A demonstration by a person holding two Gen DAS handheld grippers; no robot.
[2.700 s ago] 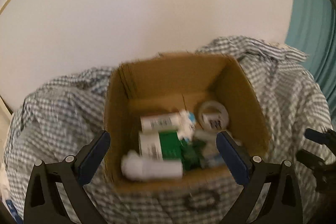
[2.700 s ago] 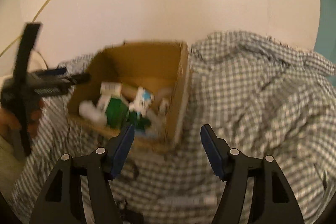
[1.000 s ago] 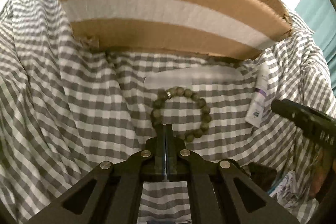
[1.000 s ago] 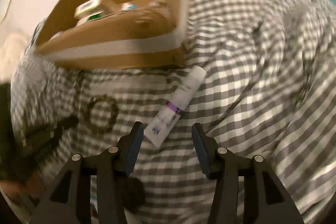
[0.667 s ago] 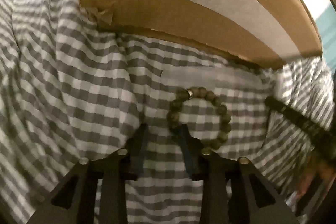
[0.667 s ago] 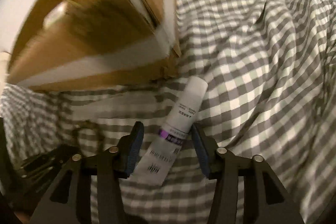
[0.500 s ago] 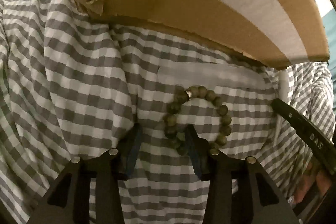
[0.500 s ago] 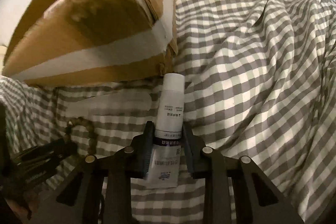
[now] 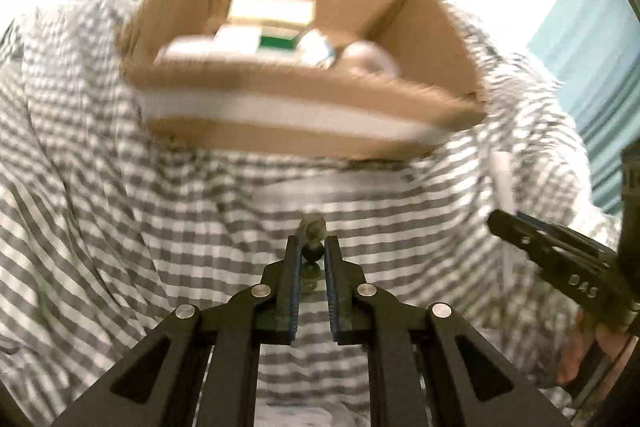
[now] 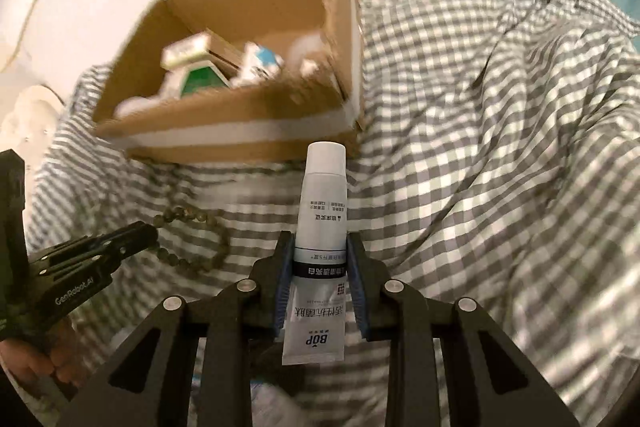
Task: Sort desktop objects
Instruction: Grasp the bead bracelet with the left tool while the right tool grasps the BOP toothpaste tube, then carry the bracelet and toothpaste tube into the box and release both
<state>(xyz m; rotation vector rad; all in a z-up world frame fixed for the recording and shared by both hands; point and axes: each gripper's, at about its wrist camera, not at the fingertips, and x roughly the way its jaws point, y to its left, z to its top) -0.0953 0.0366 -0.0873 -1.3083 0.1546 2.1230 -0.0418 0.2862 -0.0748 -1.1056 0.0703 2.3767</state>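
Observation:
My left gripper (image 9: 312,247) is shut on the dark bead bracelet (image 9: 311,254), which hangs from it above the checked cloth; in the right wrist view the bracelet (image 10: 190,223) dangles from the left gripper (image 10: 150,237). My right gripper (image 10: 320,247) is shut on a white tube (image 10: 323,211) with a black band, cap pointing toward the box. The open cardboard box (image 9: 288,131) stands just ahead of both grippers and holds several packs and a tape roll (image 9: 370,57). The box also shows in the right wrist view (image 10: 240,131).
Grey-and-white checked cloth (image 10: 500,147) covers the surface, bunched in folds to the right. A white wall rises behind the box. A teal curtain (image 9: 600,67) hangs at the far right. The right gripper (image 9: 560,259) shows at the right of the left wrist view.
Both grippers closed: the left on the bracelet, the right on the tube. Both have lifted, so the box's inside is in view again.

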